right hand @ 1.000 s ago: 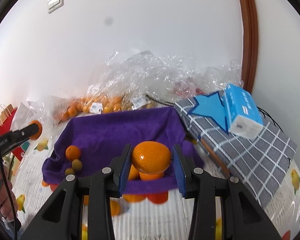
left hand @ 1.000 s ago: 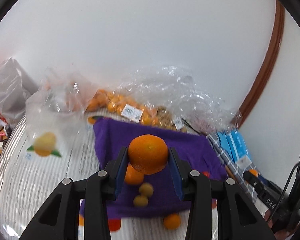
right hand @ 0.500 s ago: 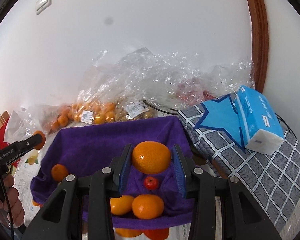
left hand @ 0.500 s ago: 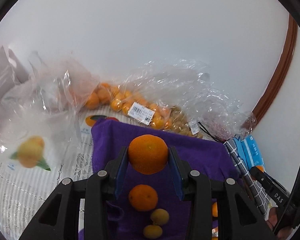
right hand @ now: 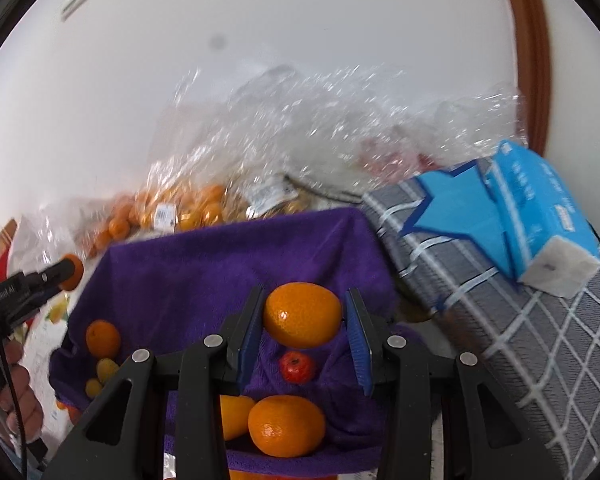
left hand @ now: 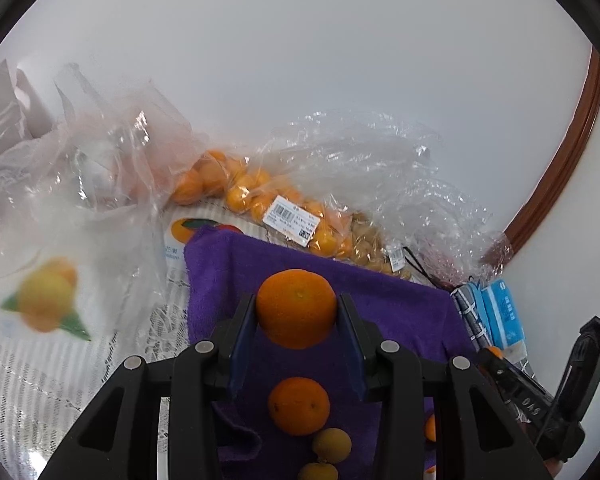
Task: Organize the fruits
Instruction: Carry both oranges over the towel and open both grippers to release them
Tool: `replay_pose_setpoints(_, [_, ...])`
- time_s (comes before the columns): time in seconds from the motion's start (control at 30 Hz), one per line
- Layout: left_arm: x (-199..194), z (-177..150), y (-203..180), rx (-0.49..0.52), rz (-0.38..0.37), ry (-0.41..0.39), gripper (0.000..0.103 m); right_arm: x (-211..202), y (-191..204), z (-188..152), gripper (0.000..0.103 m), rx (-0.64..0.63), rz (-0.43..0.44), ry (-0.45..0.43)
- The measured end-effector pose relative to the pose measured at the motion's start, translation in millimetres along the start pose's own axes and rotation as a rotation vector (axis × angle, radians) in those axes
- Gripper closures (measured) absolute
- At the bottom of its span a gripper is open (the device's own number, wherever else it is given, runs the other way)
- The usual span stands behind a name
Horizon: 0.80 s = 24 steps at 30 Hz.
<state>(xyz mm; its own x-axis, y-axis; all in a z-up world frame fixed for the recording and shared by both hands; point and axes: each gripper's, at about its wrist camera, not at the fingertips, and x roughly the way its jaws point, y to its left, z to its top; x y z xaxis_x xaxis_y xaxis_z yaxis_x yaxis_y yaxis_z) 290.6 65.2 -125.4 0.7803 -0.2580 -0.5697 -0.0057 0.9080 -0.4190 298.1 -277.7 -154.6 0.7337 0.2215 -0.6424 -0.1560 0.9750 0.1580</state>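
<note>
Between left gripper point(left hand: 296, 319) pads, orange point(left hand: 296, 308), above purple cloth point(left hand: 396, 304)

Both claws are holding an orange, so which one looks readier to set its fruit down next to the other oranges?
Probably the right gripper: its orange hangs just above two oranges on the purple towel.

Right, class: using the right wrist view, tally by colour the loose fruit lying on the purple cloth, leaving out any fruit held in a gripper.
orange fruit: 3
yellow fruit: 2
red fruit: 1
Total: 6
</note>
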Motion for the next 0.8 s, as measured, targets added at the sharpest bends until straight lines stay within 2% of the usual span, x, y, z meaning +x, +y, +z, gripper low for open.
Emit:
replay_pose_setpoints(0.17, [9.6,-5.6,-8.1,0.028,0.044,0.035,0.065,16.9,6.0,-8.4,0.063,-0.01,-0.01,0.031])
replay_pose_setpoints(0.33, [16.6,-9.4,-9.4,0.028,0.041,0.067,0.065,26.2,9.8,-12.7,0.063,-0.026,-0.038,0.044])
replay_pose_setpoints(0.43, [19.7,-12.6,-12.9,0.055,0.068,0.073,0.065,31.0,10.2,-12.7,0.063,-0.023,-0.057,0.045])
replay_pose_setpoints(0.6, [23.0,-15.0,-14.1,0.059,0.07,0.093,0.065,38.0,8.4,-14.0,0.063,-0.01,-0.089,0.05])
replay_pose_setpoints(0.8, [28.0,-19.0,-17.8,0.093,0.109,0.106,0.064,41.2,3.9,-14.3,0.063,0.013,-0.094,0.069])
